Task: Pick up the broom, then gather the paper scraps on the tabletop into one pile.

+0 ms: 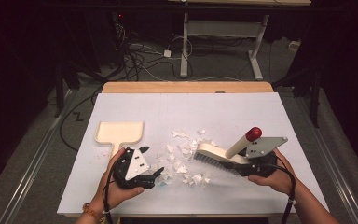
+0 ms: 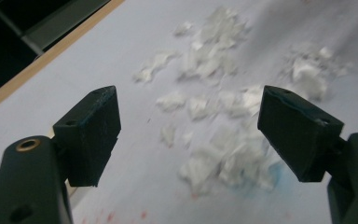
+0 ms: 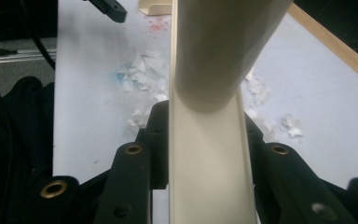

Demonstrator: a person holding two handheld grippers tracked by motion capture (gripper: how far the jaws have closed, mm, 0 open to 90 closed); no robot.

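Cream brush [image 1: 216, 154] clamped beside scattered paper scraps [image 1: 182, 158].

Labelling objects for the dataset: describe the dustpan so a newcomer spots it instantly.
On the white table sheet, look to the left half, left of the scattered paper scraps. The dustpan lies flat there, just beyond the left hand-held gripper. It is the cream, shallow scoop with a short handle; the cream brush has bristles and a red-tipped handle.

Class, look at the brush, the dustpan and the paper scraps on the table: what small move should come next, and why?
Probably the left gripper should go to the dustpan handle and close on it. Its jaws stand open with nothing between them, and the dustpan lies unheld beside it. The right gripper already clamps the brush, whose bristles sit at the scraps, so sweeping needs the pan in place.
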